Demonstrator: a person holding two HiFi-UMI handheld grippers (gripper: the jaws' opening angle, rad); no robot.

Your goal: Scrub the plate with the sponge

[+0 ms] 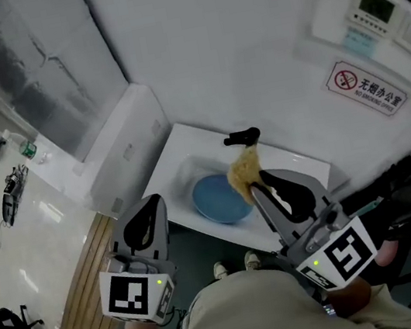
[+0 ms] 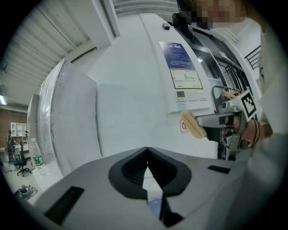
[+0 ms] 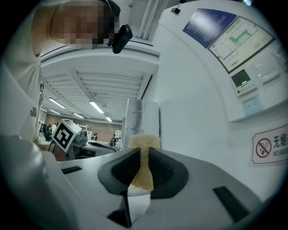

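Observation:
A round blue plate (image 1: 220, 199) lies in the white sink (image 1: 169, 161) below me. My right gripper (image 1: 257, 188) is shut on a yellow sponge (image 1: 243, 171), which it holds in the air over the plate's right edge. The same sponge (image 3: 144, 164) shows squeezed between the jaws in the right gripper view, and from the side as the sponge (image 2: 192, 125) in the left gripper view. My left gripper (image 1: 146, 212) is shut with nothing in it, raised left of the sink. Its jaws (image 2: 147, 167) meet at the tips.
A black tap (image 1: 243, 137) stands at the sink's back rim, just behind the sponge. A white wall with a no-smoking sign (image 1: 366, 89) and a control panel (image 1: 372, 8) rises behind. A white ledge (image 1: 122, 148) borders the sink's left. My shoes (image 1: 222, 269) show below.

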